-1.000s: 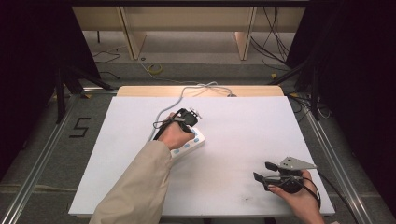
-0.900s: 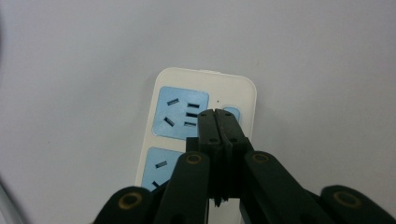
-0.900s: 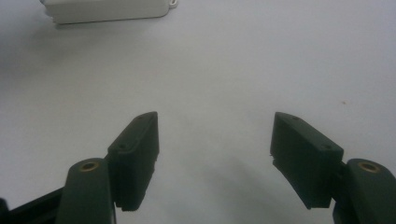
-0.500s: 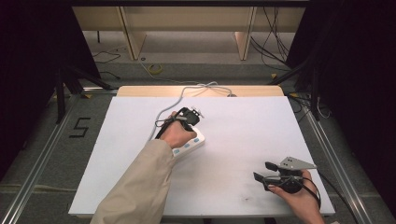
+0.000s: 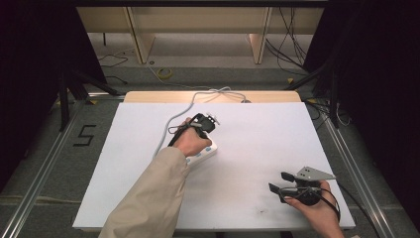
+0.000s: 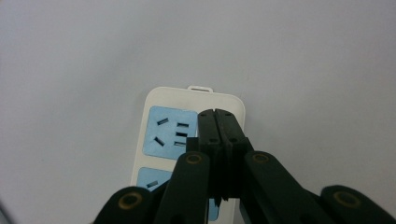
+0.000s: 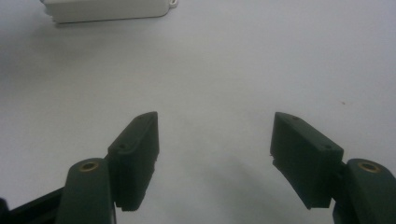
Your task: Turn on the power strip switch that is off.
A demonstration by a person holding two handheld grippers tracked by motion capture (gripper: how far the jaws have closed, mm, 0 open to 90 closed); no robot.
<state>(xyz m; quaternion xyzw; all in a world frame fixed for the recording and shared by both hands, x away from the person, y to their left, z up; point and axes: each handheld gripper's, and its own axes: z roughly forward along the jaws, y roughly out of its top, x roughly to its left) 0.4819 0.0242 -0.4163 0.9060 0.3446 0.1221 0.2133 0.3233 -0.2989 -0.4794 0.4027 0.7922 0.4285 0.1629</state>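
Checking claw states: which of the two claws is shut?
The left claw, jaws pressed together over the power strip; the right claw stands wide open.

In the high view the person's left hand (image 5: 194, 143) and sleeve (image 5: 148, 198) cover most of the power strip (image 5: 207, 154), leaving one end bare. In the left gripper view the left hand-held gripper (image 6: 218, 116), jaws pressed together, hides the second socket (image 6: 150, 179), and the bottom edge cuts the strip off. In the right gripper view the top edge crops it; its sockets cannot be made out, perhaps facing away.
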